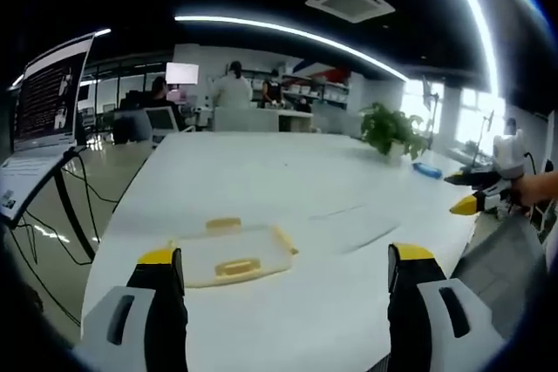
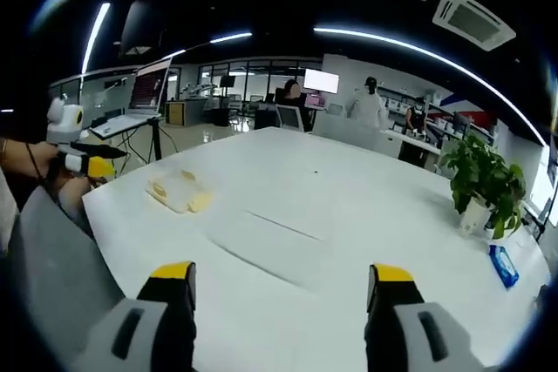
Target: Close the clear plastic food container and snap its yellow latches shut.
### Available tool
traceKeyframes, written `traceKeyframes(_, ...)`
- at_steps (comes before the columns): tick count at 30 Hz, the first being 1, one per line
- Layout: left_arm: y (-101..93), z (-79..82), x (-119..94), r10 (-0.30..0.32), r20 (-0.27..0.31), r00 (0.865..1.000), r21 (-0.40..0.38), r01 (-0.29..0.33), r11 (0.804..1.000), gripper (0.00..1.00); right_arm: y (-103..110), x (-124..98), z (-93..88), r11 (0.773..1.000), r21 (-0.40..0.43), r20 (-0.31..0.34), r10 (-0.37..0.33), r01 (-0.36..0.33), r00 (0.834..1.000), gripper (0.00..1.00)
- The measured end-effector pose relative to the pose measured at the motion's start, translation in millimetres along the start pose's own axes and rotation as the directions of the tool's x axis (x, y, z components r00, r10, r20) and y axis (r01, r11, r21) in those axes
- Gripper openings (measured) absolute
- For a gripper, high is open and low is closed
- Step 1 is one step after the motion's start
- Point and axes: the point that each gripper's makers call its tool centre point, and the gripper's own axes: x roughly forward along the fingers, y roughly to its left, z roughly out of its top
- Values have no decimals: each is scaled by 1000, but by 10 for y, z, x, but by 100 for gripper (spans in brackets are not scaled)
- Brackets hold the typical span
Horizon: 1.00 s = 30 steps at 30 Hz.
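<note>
Container (image 1: 234,254) on table (image 1: 331,215), seemingly unlatched

Overall brightness: bright, even indoor light in both views.
Main sources: long ceiling light strips (image 1: 288,32) arcing overhead; daylight from the windows (image 1: 453,106) at far right in the left gripper view.
Glare: the strips burn out to pure white; the windows are washed out; a monitor (image 2: 321,81) at the far wall is blown white.
Desk surface: the white desk (image 1: 261,180) reflects light strongly, with faint grey creases.
Shadows: soft and weak, only a thin one under the clear container (image 1: 234,253).
Distortion: heavy fisheye, straight strips and desk edges bend near the borders.
Focus: the far room and people look soft; small detail is mushy.
</note>
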Motion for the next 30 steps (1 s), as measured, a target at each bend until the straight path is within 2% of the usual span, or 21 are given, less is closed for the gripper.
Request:
traceKeyframes(4, 39, 19, 36, -17, -10, 1000, 53, 18, 998, 99, 31, 85, 66, 1000, 16, 8, 17, -17, 1000, 80)
traceKeyframes(10, 200, 41, 57, -17, -32, 999, 79, 19, 997, 99, 121, 292, 249, 996, -32, 15, 79, -79, 997, 80)
traceKeyframes(12, 286, 4, 74, -8, -58, 998, 100, 14, 995, 98, 215, 352, 380, 989, -51, 51, 140, -137, 989, 78)
traceKeyframes(14, 372, -62, 108, -3, -89, 996, 117, 14, 993, 97, 250, 417, 459, 987, -45, 46, 158, -156, 986, 78)
traceKeyframes(15, 419, -105, 129, -1, -108, 994, 112, 13, 994, 97, 295, 462, 507, 982, -44, 47, 183, -181, 982, 79)
traceKeyframes(18, 508, -145, 180, -2, -119, 993, 108, 15, 994, 97, 387, 573, 596, 971, -56, 47, 234, -232, 971, 79)
traceKeyframes(20, 552, -152, 208, -8, -129, 992, 107, 21, 994, 97, 457, 655, 579, 962, -68, -4, 266, -266, 964, 78)
traceKeyframes(24, 666, -202, 276, -20, -174, 985, 148, 46, 988, 91, 568, 771, 626, 943, -78, -31, 322, -324, 946, 80)
traceKeyframes(30, 800, -249, 367, -45, -230, 972, 198, 92, 976, 92, 708, 945, 746, 906, -140, -62, 394, -399, 917, 79)
